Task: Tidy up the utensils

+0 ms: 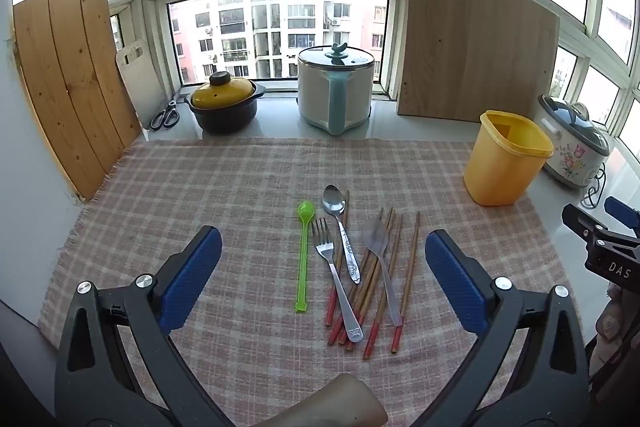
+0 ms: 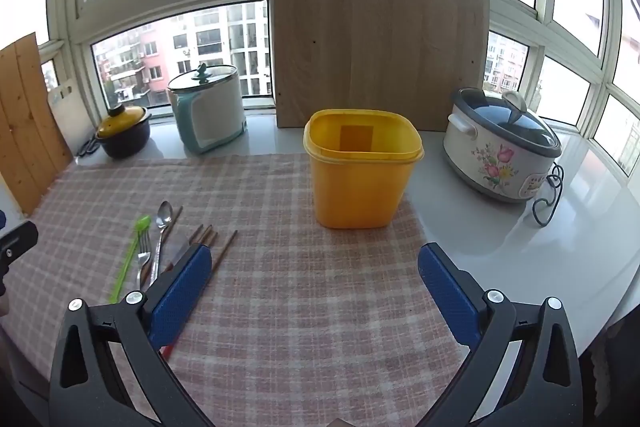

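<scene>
We looked from each wrist, low over the table's (image 1: 400,131) near edge, angled down toward the windowed far edge. Our left view sat close above the utensils (image 1: 352,267); our right faced the yellow bin (image 2: 362,175). Both shared cloth (image 2: 280,267), bin and utensils.

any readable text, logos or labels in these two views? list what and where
"DAS", white letters on the black body of the right tool, cut off by the left wrist view's edge.
Engraved mark on the fork handle end: too blurred to read.
Embossed pattern on the steel spoon handle: no legible letters.
Panel on the floral rice cooker: too small to read.
</scene>
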